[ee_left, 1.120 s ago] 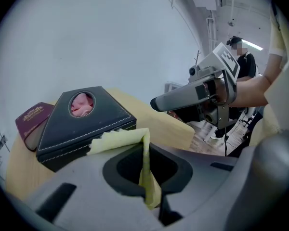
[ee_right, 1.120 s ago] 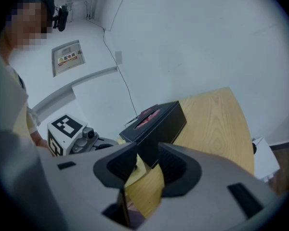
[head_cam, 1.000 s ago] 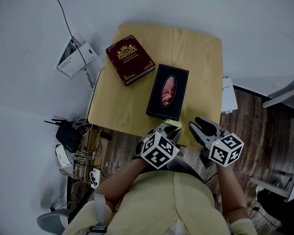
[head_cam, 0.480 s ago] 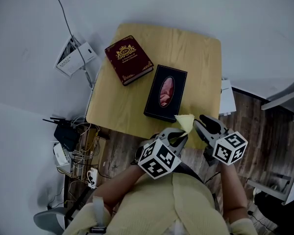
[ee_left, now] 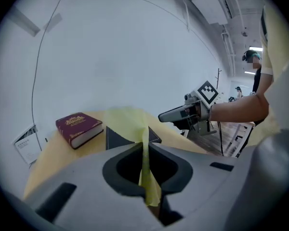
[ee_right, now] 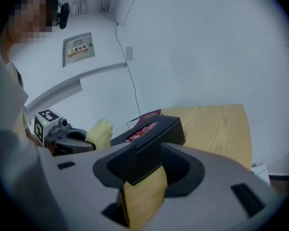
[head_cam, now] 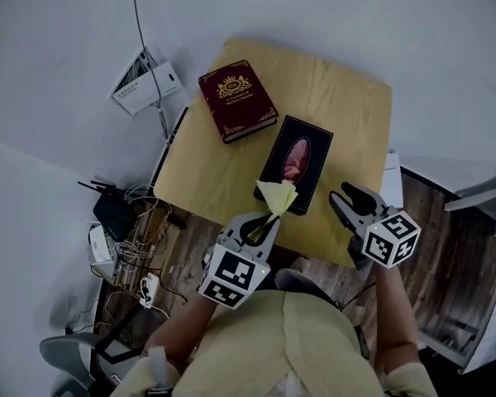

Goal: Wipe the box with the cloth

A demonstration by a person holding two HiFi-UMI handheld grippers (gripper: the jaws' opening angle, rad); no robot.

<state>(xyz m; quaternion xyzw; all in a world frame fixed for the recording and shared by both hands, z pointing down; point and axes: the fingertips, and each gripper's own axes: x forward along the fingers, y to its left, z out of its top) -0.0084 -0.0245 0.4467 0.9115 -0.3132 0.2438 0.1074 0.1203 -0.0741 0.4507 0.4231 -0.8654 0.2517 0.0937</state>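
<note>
left gripper [head_cam: 263,223]: jaws closed tight on the cloth, with a pinched fold running up between the pads, as the left gripper view [ee_left: 144,148] shows; held above the table's near edge.
cloth [head_cam: 277,195]: pale yellow and thin. Its free end stands up past the jaw tips and overlaps the near end of the box in the head view. Whether it touches the box cannot be told.
right gripper [head_cam: 351,198]: jaws stand partly apart and press on nothing; it is over the table near the near right corner.
box [head_cam: 314,170]: black and oblong, with an oval opening in the lid showing something pink. It lies flat on the table, close to the near edge, about midway along it.
box to left gripper: just ahead of the jaw tips, behind the raised cloth.
box to right gripper: apart from it, off to the left of the tips. In the right gripper view its corner [ee_right: 154,137] lines up with the gap between the jaws.
table [head_cam: 351,98]: small, light wood, rounded corners.
book [head_cam: 237,100]: dark red with gold ornament, closed, flat near the far left corner, apart from the box.
</note>
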